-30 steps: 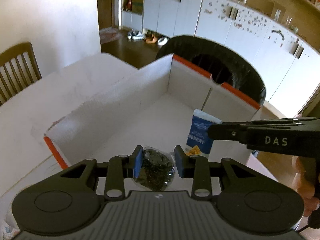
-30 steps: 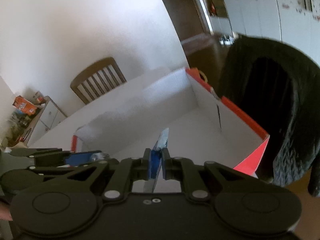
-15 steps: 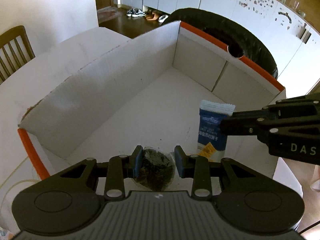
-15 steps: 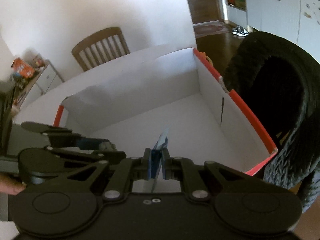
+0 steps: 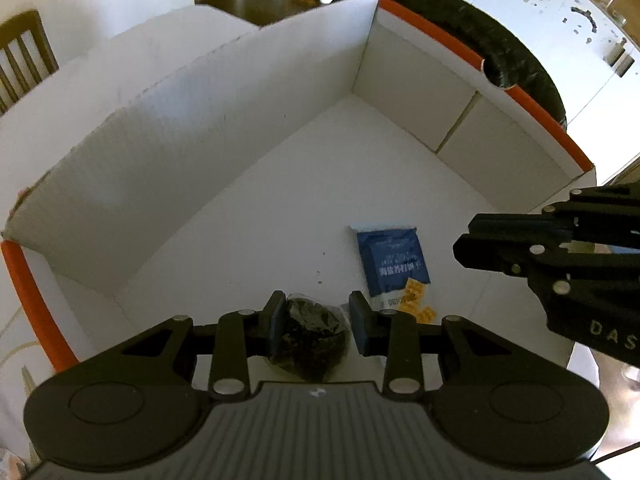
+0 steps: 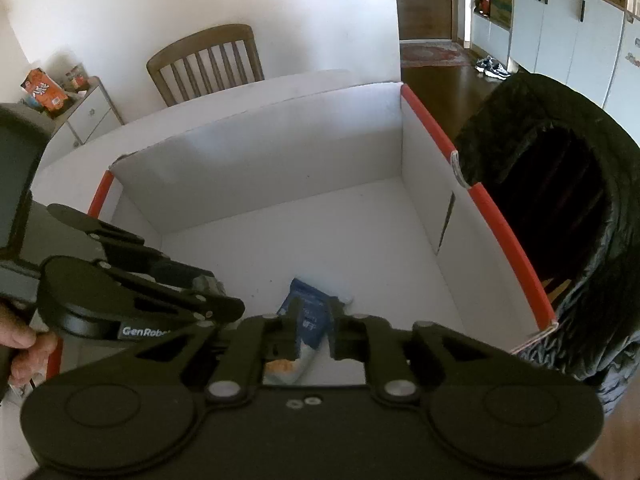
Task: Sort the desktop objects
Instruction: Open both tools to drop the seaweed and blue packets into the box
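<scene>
My left tool (image 5: 316, 322) hangs over the near edge of a white cardboard box (image 5: 224, 128) with orange-red rims, its blue pads pinching a clear packet of dark dried leaves (image 5: 310, 338). The packet fills the gap between the pads and bulges back toward the camera, clear of the box floor as far as the left wrist view shows.

My right tool (image 6: 314, 320) has just been opening its jaws; they now stand slightly spread. A blue-and-white snack sachet (image 5: 392, 264) lies flat on the box floor, free of the pads. In the right wrist view the sachet (image 6: 308, 314) lies below the gap between the fingers, its blue end pointing toward the far wall and its orange-printed end nearest the tool body. In the left wrist view the sachet lies just to the right of my left tool's right finger, with the right tool (image 5: 464, 248) hanging to its right, apart from it.

The box stands on a white worktop (image 6: 248, 92). A wooden chair (image 6: 206, 62) is at the worktop's far side, and a black-lined bin (image 6: 568, 200) stands just beyond the box's right wall. In the right wrist view my left hand (image 6: 22, 344) shows at the left edge.
</scene>
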Demonstrator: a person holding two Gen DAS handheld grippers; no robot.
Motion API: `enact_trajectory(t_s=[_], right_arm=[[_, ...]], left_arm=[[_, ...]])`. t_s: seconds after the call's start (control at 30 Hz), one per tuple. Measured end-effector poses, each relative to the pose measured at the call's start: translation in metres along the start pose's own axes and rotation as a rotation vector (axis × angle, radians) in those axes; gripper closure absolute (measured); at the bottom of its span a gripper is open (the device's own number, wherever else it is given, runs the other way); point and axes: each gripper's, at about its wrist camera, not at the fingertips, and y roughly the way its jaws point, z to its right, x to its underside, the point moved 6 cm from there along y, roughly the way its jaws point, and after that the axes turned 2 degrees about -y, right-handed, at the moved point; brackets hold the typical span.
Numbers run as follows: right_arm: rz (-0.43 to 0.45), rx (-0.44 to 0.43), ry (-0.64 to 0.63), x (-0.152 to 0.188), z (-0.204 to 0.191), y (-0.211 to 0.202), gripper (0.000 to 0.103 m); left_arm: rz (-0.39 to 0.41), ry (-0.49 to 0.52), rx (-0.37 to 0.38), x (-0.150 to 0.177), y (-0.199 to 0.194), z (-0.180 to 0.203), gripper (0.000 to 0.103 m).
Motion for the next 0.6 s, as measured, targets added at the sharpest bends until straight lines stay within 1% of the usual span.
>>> enact_trajectory(t_s=[0.07,0.17,0.2,0.27,0.33,0.6], right_arm=[[0.005,-0.004,0.002,0.000,0.000,-0.002,0.085],[0.009,-0.014,0.006,-0.001,0.000,-0.005,0.080],[0.013,-0.016,0.006,-0.001,0.001,-0.006,0.079],[0.019,-0.018,0.003,-0.001,0.001,-0.009,0.072],[0.023,-0.024,0.000,0.000,0.000,-0.011,0.070],[0.036,-0.032,-0.026,0.002,-0.006,-0.023,0.059]], left_arm=[[-0.002,-0.013,0.007,-0.001,-0.001,-0.001,0.069],[0.008,-0.010,-0.003,-0.001,-0.003,-0.003,0.065],[0.011,-0.011,-0.004,-0.004,-0.001,-0.003,0.062],[0.020,-0.022,0.005,-0.003,-0.003,-0.003,0.055],[0.036,-0.036,0.010,-0.004,-0.006,-0.004,0.046],[0.080,-0.053,0.037,-0.001,-0.026,-0.003,0.045]])
